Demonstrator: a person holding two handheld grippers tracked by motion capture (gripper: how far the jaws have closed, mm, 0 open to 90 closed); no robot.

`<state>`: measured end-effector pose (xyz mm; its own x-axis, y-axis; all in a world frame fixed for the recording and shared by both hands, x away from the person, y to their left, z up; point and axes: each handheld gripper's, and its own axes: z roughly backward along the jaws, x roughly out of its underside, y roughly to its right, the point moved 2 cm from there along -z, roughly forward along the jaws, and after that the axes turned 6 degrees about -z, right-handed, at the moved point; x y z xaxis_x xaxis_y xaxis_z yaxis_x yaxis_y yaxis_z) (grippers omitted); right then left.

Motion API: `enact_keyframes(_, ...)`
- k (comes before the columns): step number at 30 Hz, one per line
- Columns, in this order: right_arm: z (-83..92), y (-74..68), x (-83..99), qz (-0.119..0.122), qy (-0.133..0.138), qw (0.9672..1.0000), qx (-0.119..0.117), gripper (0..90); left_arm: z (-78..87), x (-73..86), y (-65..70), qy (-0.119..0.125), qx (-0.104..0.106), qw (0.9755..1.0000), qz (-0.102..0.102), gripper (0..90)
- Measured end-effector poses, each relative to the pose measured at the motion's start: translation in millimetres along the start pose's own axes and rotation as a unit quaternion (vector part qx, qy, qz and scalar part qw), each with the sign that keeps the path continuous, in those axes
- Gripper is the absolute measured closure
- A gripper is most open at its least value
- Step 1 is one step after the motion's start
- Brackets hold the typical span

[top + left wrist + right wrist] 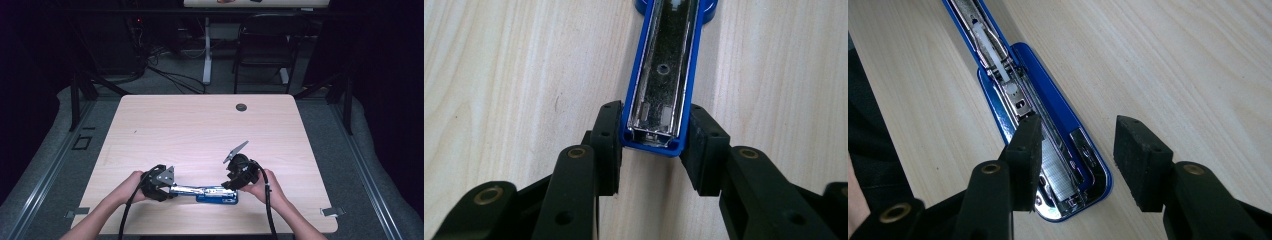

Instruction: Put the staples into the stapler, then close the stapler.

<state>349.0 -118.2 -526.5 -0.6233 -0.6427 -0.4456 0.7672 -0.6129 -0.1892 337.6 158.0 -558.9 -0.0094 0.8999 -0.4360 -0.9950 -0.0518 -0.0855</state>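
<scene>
**Blue stapler opened flat near the front edge of the table**

Lying on the pale wooden table (200, 125), close to the person's side and roughly midway between the two hands: a blue stapler (212, 193), swung fully open so that top arm and base stretch out in one line. Seen from above as a thin silver and blue strip running from left to right.

Left gripper (167, 186), held in the left hand (131, 188): clamped on the free end of the stapler's opened top arm (663, 80). In the left gripper view, both black pads (608, 145) pressed against the blue outer walls of the channel, one on each side, with the shiny metal underside of the arm facing up. Far end of the arm meeting the rounded blue hinge part at the top of that view.

Right gripper (231, 181), held in the right hand (267, 192): jaws apart, gripping nothing. In the right gripper view (1078, 150), one pad resting over the staple channel of the base (1048, 150), the other standing off to the side over bare wood, clear of the blue rim. A row of staples (1055, 167) visible in the channel beside the near pad, and a white plastic pusher (993, 55) farther up the rail. Whether the near pad actually touches the metal: cannot tell.

Beyond the table: a dark folding chair (265, 45), a white table leg (206, 50) and loose cables (170, 75) on the grey floor. A small round grommet (241, 107) set in the tabletop near its far edge.
</scene>
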Motion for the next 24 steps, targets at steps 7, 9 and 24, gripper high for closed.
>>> enact_keyframes(7,0.9,-3.9,0.4,-0.004,0.005,1.0000,0.007,52.6,1.3,-2.1,0.9,-0.005,-0.008,1.0000,-0.001,63.2)
enact_keyframes(9,1.0,-4.0,0.3,-0.005,0.006,0.9999,0.007,52.6,1.9,-2.3,1.1,-0.004,-0.008,1.0000,0.000,63.1)
enact_keyframes(24,-4.4,-11.1,-6.0,-0.006,0.012,0.9999,-0.006,58.2,3.8,-2.8,1.6,0.003,-0.009,1.0000,0.001,62.4)
